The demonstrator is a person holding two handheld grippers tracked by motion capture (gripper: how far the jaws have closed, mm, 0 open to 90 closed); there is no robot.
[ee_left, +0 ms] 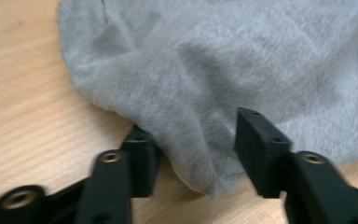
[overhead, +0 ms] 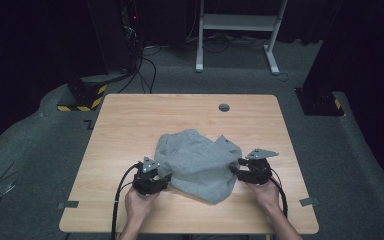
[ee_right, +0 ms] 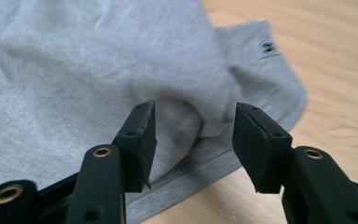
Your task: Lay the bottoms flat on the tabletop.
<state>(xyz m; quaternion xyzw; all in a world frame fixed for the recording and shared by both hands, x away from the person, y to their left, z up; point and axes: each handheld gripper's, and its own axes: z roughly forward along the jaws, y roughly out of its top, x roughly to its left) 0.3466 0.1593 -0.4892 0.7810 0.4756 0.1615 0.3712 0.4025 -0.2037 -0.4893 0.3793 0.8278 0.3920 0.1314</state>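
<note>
Both tools, left [ee_left: 191, 144] and right [ee_right: 193, 140], gape around cloth [overhead: 197, 162] folds, probably unpinched; I risk closing on nothing.

Left gripper [overhead: 161, 176] and right gripper [overhead: 238, 169], fingers apart, both hands low.

Grey garment [ee_left: 205, 70]: in the left gripper view its top and right portions are cut off by the frame, and its weave is softened by blur; in the right gripper view its left part runs past the edge. A small dark mark on the label [ee_right: 266, 48] is too small to read. In the high view, the person's forearms are cut off at the near edge.
</note>
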